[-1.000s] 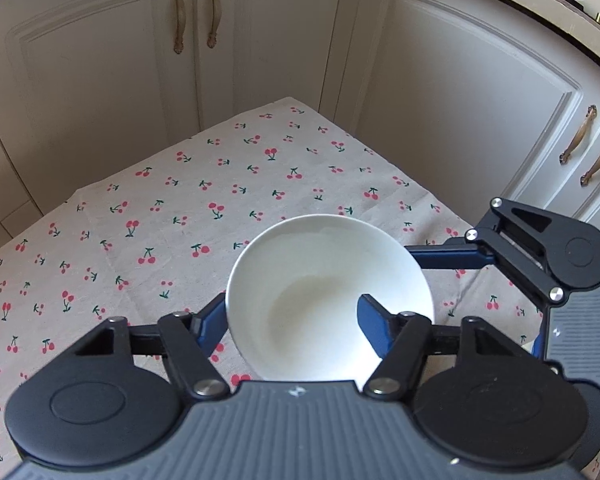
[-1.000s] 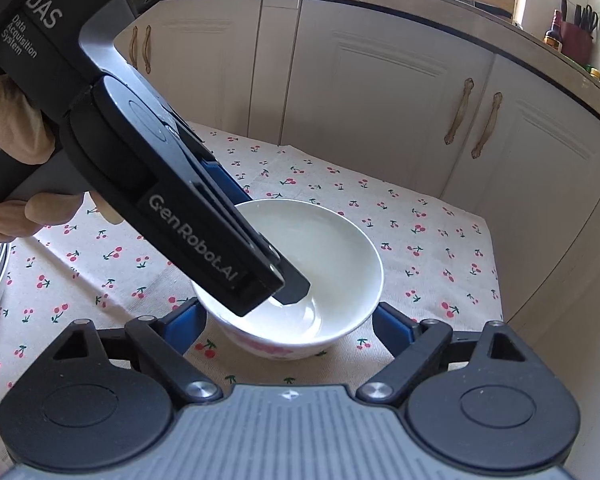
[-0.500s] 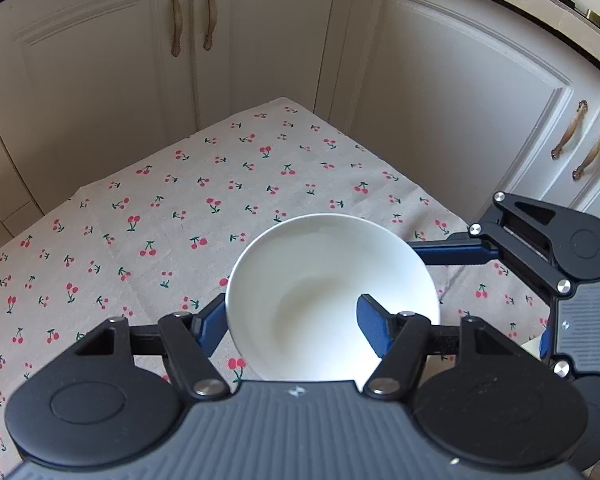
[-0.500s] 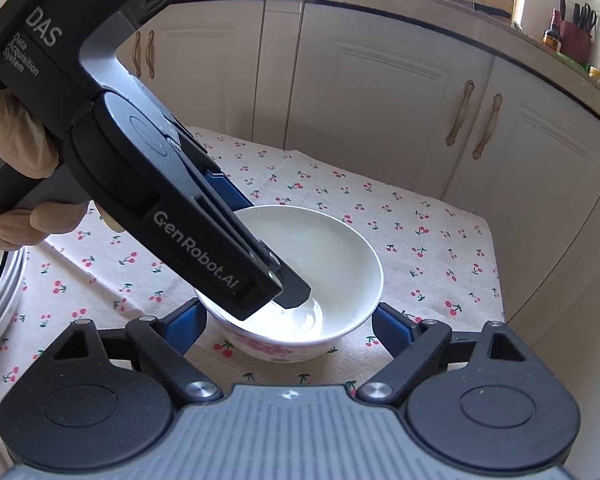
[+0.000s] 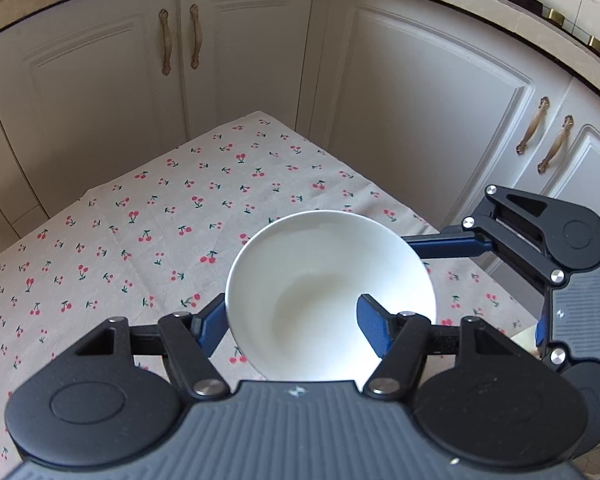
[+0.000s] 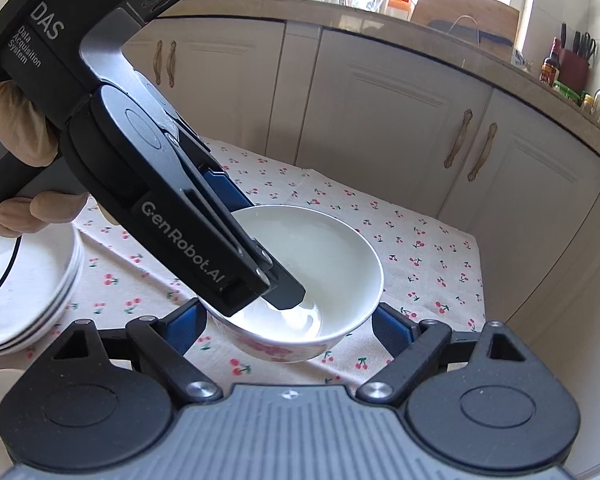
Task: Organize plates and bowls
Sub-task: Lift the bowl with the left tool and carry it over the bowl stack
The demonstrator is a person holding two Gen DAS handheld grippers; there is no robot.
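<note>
A white bowl (image 5: 332, 300) with a pink flower pattern outside is held above the cherry-print tablecloth (image 5: 180, 220). My left gripper (image 5: 296, 324) is shut on the bowl's rim, one finger inside, one outside. In the right wrist view the bowl (image 6: 324, 264) hangs lifted and tilted from the left gripper (image 6: 256, 264). My right gripper (image 6: 288, 324) is open, its blue fingers on either side of the bowl, apart from it. A stack of white plates (image 6: 24, 292) lies at the left.
White cabinet doors (image 5: 400, 100) with brass handles close in behind the table's far corner. The counter (image 6: 380, 16) above holds bottles and a knife block. The table's right edge (image 6: 476, 280) is near the bowl.
The left gripper has lifted the bowl higher off the cloth. The right gripper has drawn back a little, and the plate stack has come further into view at left.
</note>
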